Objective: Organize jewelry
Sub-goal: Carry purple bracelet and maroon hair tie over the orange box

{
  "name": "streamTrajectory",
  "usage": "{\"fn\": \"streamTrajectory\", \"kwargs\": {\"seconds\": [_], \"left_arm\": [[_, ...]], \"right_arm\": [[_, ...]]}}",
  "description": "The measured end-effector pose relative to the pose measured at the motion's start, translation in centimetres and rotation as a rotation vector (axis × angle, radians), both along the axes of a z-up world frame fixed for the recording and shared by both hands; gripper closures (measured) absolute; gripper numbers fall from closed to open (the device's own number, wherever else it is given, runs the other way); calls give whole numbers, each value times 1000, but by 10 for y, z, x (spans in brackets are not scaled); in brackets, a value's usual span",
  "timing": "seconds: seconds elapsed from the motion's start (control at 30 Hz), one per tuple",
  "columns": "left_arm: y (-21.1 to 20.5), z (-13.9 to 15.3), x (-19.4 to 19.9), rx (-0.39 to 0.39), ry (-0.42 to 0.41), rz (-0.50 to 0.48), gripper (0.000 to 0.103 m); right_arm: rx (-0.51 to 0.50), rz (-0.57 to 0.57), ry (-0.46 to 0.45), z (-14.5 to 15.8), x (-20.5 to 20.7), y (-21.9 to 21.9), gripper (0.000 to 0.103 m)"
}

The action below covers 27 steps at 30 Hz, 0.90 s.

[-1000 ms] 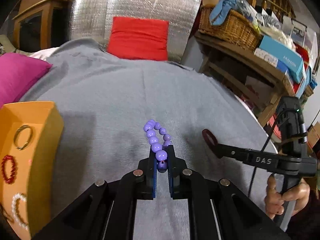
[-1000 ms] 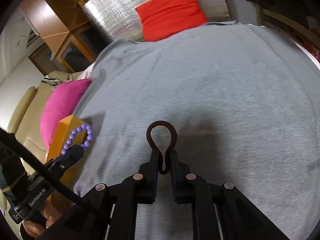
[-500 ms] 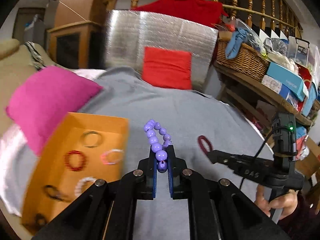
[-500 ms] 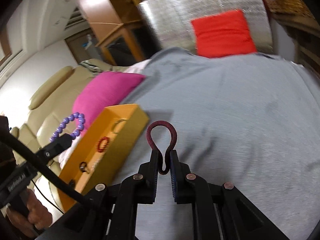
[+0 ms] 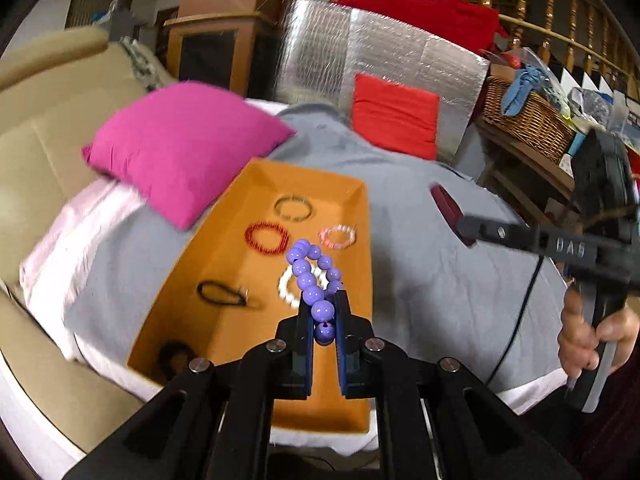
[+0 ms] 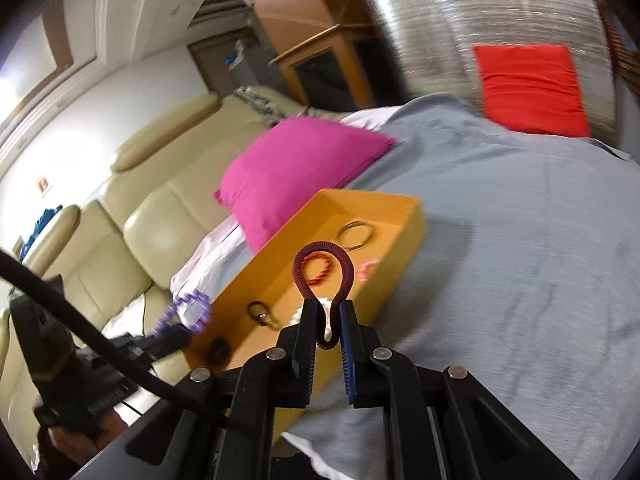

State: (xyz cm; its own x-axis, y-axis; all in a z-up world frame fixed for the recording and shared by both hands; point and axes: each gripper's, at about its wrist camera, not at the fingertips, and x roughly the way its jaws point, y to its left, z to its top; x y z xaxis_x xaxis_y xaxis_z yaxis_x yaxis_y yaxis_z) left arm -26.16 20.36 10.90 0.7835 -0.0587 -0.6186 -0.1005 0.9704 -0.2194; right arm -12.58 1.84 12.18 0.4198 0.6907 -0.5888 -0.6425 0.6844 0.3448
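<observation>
My left gripper point(image 5: 323, 300) is shut on a purple bead bracelet point(image 5: 310, 276), held above the orange tray point(image 5: 362, 232). Several bracelets lie in the tray: a red one point(image 5: 267, 237), a pink one point(image 5: 337, 236), a bronze ring point(image 5: 293, 207), a white pearl one point(image 5: 286, 286) and a black loop point(image 5: 222, 294). My right gripper point(image 6: 330, 306) is shut on a dark red coil bracelet point(image 6: 323, 266), over the tray's near wall point(image 6: 384, 280). In the left wrist view the right gripper point(image 5: 460, 224) sits right of the tray. The left gripper point(image 6: 176, 334) shows blurred at lower left in the right wrist view.
The tray stands on a grey cloth point(image 5: 432, 280) covering a bed. A pink cushion point(image 5: 180, 148) lies beyond the tray, a red cushion point(image 5: 394, 116) against a silver panel point(image 5: 380, 52). A cream sofa point(image 6: 132, 216) is left, a wicker basket point(image 5: 524, 120) on a shelf right.
Both grippers have swung left from over the bare grey cloth to the orange tray, each keeping its bracelet. The tray has come from the left edge to the middle of both views.
</observation>
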Motion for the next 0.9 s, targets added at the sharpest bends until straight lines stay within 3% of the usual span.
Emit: {"fn": "streamTrajectory", "kwargs": {"seconds": [0.17, 0.33, 0.7, 0.9], "left_arm": [[13, -23, -1, -78, 39, -12, 93], [24, -41, 5, -115, 104, 4, 93], [57, -72, 19, -276, 235, 14, 93], [57, -76, 30, -277, 278, 9, 93]], "right_arm": [[-58, 61, 93, -10, 6, 51, 90], [-213, 106, 156, -31, 10, 100, 90], [-472, 195, 294, -70, 18, 148, 90], [-591, 235, 313, -86, 13, 166, 88]]}}
